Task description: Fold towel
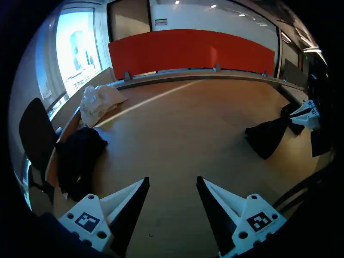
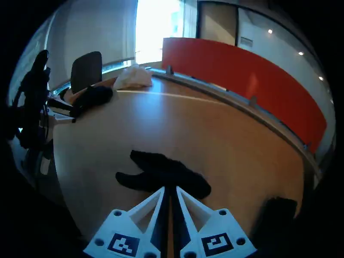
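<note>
A black towel (image 1: 266, 137) lies bunched on the wooden table (image 1: 185, 124) at the right in the left gripper view, drawn up to a point at my right gripper (image 1: 306, 115). In the right gripper view the same black towel (image 2: 165, 174) spreads just beyond my right gripper (image 2: 170, 191). Its fingers are nearly together and pinch the towel's near edge. My left gripper (image 1: 172, 182) is open above bare table, well left of the towel, with nothing between its fingers.
A dark cloth pile (image 1: 77, 159) and a white cloth (image 1: 99, 103) sit at the table's left end, beside a black chair (image 1: 36, 133). A red partition (image 1: 189, 51) runs along the far edge. Another dark shape (image 2: 279, 210) lies near the right gripper.
</note>
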The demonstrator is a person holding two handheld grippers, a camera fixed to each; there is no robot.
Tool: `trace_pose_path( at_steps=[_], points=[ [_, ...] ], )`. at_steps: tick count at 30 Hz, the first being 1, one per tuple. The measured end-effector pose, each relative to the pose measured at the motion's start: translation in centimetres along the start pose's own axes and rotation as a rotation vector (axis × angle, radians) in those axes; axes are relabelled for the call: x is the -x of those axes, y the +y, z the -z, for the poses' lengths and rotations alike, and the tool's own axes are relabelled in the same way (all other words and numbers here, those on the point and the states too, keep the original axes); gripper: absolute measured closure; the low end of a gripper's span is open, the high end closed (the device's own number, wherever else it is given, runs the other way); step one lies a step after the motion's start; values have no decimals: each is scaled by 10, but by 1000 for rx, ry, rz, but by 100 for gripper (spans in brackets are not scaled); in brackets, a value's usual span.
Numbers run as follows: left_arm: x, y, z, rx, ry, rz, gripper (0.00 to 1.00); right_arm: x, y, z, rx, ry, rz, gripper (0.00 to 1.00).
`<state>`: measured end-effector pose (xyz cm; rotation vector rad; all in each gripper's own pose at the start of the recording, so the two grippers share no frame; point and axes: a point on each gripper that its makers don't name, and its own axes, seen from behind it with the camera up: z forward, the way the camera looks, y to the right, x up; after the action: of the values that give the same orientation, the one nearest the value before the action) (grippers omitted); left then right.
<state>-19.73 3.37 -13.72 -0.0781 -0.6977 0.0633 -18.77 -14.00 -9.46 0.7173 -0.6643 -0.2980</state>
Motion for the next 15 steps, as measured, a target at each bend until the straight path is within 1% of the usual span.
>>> trace_pose_path(
  at_steps=[7,12,15],
  points=[
    [-3,2,0,1,4,1,19,-42,4,12,-2,63,44,95],
    [-4,3,0,1,7,4,19,-64,7,21,1,97,60,95],
    [-5,4,0,1,9,7,19,-73,9,26,4,110,68,95]
  ],
)
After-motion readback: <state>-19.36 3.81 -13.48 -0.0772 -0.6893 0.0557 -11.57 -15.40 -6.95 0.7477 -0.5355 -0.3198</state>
